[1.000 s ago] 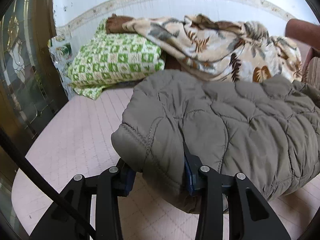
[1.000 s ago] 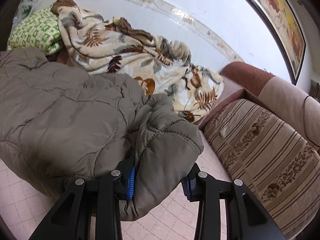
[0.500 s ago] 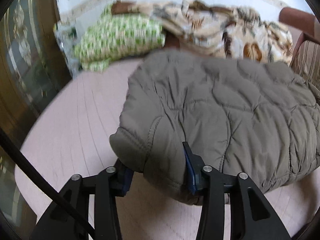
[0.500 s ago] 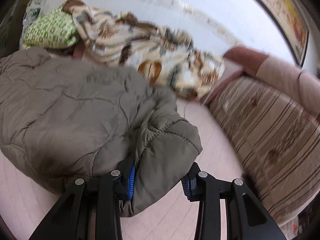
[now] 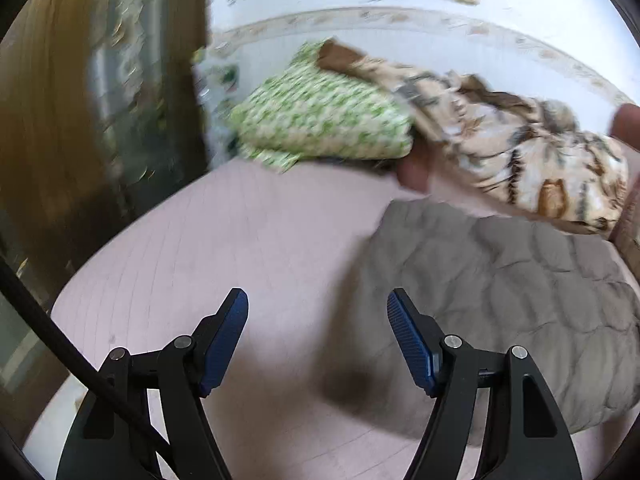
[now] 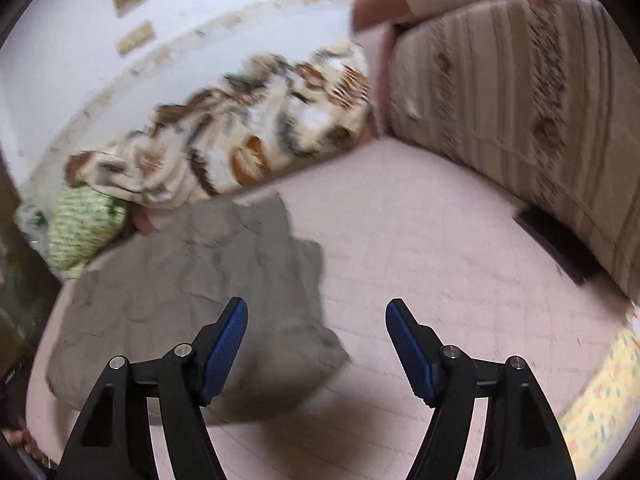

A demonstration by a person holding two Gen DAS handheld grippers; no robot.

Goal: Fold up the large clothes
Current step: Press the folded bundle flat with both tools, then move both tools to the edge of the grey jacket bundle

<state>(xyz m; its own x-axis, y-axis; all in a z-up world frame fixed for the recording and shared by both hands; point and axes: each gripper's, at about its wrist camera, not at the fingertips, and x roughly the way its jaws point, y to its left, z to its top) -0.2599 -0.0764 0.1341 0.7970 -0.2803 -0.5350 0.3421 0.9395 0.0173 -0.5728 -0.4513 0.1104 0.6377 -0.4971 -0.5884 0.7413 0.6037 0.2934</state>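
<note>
A grey-brown quilted jacket (image 5: 500, 292) lies folded in a bundle on the pink bed sheet (image 5: 240, 240). In the left wrist view it sits to the right of my left gripper (image 5: 318, 300), whose jaws are opening with nothing between the blue pads. In the right wrist view the jacket (image 6: 192, 280) lies to the left, partly behind the left finger of my right gripper (image 6: 316, 300). That gripper's jaws are opening too, and only bare sheet (image 6: 420, 248) shows between them. Both views are blurred by motion.
A green patterned pillow (image 5: 324, 120) and a crumpled leaf-print blanket (image 5: 520, 148) lie at the far side by the white wall. A dark wooden door (image 5: 80, 120) stands on the left. A striped sofa cushion (image 6: 540, 112) borders the sheet on the right.
Both grippers let go of the jacket's edge and opened. Each has drawn back and outward, so the jacket now lies free on the sheet. The right wrist has rolled.
</note>
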